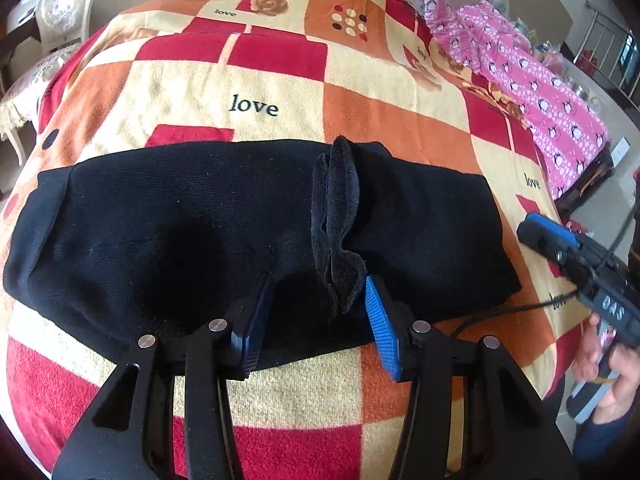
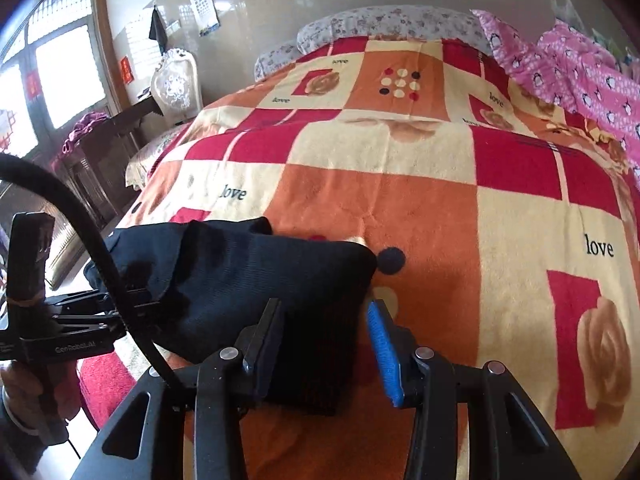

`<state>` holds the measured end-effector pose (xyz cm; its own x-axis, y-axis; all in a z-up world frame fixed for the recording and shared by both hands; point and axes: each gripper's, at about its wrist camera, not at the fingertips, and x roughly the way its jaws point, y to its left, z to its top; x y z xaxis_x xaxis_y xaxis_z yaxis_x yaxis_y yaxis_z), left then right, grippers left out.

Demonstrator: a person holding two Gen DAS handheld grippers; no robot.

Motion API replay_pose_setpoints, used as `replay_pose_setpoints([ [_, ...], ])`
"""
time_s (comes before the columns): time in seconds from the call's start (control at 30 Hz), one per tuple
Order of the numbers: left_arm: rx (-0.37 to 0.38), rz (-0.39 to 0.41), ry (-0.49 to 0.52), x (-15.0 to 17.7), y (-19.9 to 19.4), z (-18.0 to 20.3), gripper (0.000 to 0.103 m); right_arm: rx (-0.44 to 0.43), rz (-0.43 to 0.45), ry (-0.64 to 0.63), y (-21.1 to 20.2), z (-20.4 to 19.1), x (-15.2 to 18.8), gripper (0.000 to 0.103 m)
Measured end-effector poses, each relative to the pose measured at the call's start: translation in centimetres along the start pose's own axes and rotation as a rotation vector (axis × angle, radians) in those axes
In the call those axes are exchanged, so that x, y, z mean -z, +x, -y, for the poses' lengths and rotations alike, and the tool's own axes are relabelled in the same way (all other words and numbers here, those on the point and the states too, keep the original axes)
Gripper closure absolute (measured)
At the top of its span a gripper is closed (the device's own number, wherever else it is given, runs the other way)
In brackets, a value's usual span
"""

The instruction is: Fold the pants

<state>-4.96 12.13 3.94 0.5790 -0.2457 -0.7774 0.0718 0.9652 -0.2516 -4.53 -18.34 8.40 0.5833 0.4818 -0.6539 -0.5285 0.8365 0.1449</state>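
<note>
Black pants (image 1: 180, 220) lie folded into a wide band across the checked blanket (image 1: 256, 80). A bunched ridge of black fabric (image 1: 336, 220) stands up right of the middle. My left gripper (image 1: 318, 284) hovers over the near edge, jaws apart, with the ridge's near end between them beside the blue pad (image 1: 380, 328); nothing is pinched. In the right wrist view my right gripper (image 2: 324, 306) straddles the right end of the pants (image 2: 248, 272). Its dark finger (image 2: 264, 340) lies over the cloth, and its blue pad (image 2: 384, 348) is just off the edge.
A pink penguin-print cloth (image 1: 540, 88) lies along the bed's right side, floral pillows (image 2: 380, 20) at the head. A white chair (image 1: 60, 4) stands left of the bed. A hand (image 1: 612, 360) holds the right gripper (image 1: 536, 232). A black cable (image 2: 80, 220) arcs near the left gripper (image 2: 144, 298).
</note>
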Motion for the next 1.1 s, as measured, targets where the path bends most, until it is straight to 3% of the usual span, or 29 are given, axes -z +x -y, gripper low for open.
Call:
replay_pose_setpoints([
  [0.27, -0.059, 0.070, -0.005, -0.3, -1.8, 0.0, 0.056, -0.073, -0.022, -0.055, 1.7, -3.3, 0.2, 0.061],
  [0.5, -0.104, 0.115, -0.006, -0.3, -2.9, -0.6, 0.055, -0.074, -0.043, -0.042, 3.0, -3.9, 0.3, 0.060],
  [0.67, -0.135, 0.120, -0.022, -0.1, -3.2, -1.4, 0.055, -0.068, -0.090, -0.044, 4.1, -4.0, 0.6, 0.058],
  [1.1, -0.187, 0.131, -0.098, 0.7, -4.6, -4.6, 0.055, -0.124, -0.056, -0.082, 3.7, -7.2, -0.6, 0.057],
])
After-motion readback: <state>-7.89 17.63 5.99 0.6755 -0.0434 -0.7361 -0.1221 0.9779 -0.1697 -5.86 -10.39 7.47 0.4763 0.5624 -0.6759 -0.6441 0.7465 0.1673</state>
